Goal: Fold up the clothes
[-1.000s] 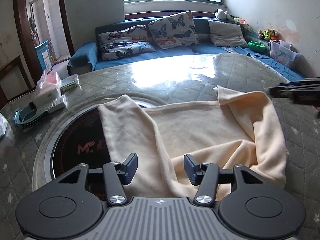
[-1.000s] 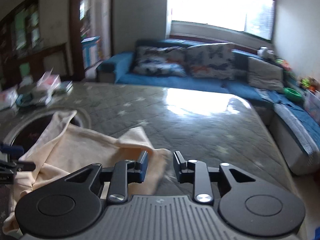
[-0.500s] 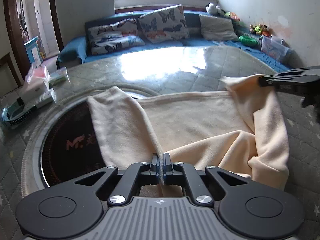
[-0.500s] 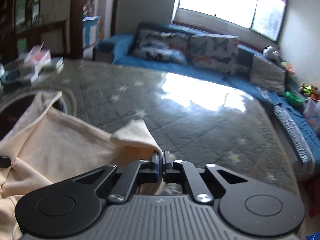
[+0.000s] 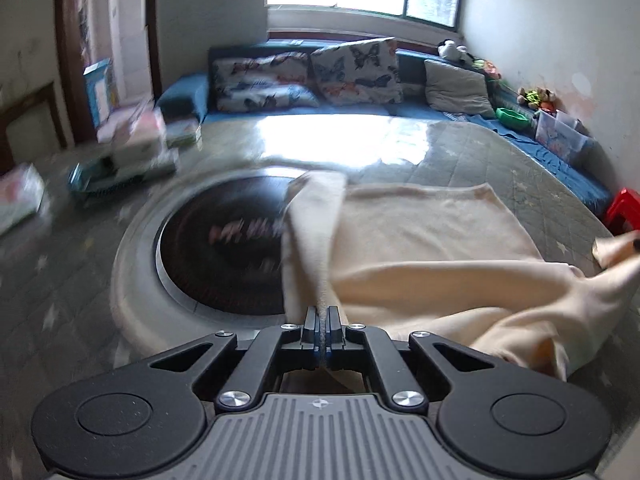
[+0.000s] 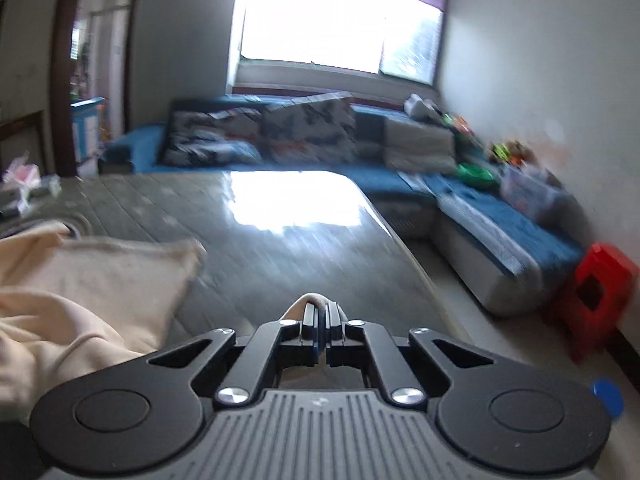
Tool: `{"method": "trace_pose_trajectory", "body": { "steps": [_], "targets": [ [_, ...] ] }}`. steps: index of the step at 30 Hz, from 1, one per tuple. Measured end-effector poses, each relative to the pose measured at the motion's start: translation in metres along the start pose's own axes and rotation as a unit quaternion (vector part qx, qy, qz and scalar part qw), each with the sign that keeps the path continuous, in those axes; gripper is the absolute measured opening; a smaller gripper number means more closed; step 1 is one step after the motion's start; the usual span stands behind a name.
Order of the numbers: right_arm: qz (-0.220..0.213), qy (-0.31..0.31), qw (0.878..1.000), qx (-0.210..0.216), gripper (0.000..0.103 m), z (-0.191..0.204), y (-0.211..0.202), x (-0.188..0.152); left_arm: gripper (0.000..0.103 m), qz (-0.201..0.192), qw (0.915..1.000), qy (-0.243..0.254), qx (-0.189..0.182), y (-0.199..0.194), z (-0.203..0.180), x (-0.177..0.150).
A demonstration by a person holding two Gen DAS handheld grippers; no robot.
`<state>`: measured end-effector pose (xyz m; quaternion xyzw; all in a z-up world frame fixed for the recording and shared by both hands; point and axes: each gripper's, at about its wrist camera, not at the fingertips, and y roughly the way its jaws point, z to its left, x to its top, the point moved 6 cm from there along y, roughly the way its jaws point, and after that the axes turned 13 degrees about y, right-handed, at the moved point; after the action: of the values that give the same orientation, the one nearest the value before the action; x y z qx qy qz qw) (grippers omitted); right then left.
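Both grippers' fingers clamped on cream garment

boxes crowd table's left, far tabletop open

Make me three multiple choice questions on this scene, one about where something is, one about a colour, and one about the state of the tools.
1. Where is the red stool?
A. On the table
B. On the floor beside the blue sofa
C. Under the window

2. What colour is the cloth?
A. Cream
B. Green
C. Grey

3. How do the left tool and right tool stand?
A. Both open
B. One open
C. Both shut on the cloth

Answers: 1 B, it stands on the floor by the sofa's end. 2 A, the fabric is pale cream. 3 C, fabric is pinched between each closed pair of fingers.
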<state>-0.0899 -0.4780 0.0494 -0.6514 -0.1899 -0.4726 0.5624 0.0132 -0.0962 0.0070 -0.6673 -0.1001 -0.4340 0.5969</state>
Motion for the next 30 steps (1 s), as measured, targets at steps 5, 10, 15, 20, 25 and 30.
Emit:
{"method": "trace_pose_trajectory", "body": {
  "steps": [5, 10, 15, 20, 25, 30],
  "targets": [
    [0.056, 0.04, 0.997, -0.034, 0.013, -0.039, 0.005, -0.039, 0.003, 0.025, 0.9994, -0.022, -0.008, -0.018, 0.009, -0.035],
    [0.064, 0.044, 0.996, -0.052, 0.024, -0.057, -0.002, -0.046, 0.015, 0.037, 0.9992, -0.019, 0.0, -0.022, 0.015, -0.047],
    [0.046, 0.045, 0.997, -0.037, 0.033, -0.052, -0.001, -0.031, 0.018, 0.004, 0.9999, 0.008, 0.01, -0.024, 0.007, -0.023],
    [0.063, 0.042, 0.997, -0.003, 0.033, -0.033, 0.023, -0.027, 0.018, -0.03, 0.9989, 0.036, -0.008, -0.012, -0.014, 0.005],
    [0.082, 0.047, 0.996, -0.002, 0.039, -0.025, 0.046, -0.03, 0.043, -0.037, 0.997, 0.068, 0.009, 0.016, -0.026, 0.026],
    [0.081, 0.05, 0.995, -0.003, 0.045, -0.026, 0.051, -0.03, 0.043, -0.033, 0.9932, 0.103, 0.043, 0.047, -0.029, 0.04]
  ]
}}
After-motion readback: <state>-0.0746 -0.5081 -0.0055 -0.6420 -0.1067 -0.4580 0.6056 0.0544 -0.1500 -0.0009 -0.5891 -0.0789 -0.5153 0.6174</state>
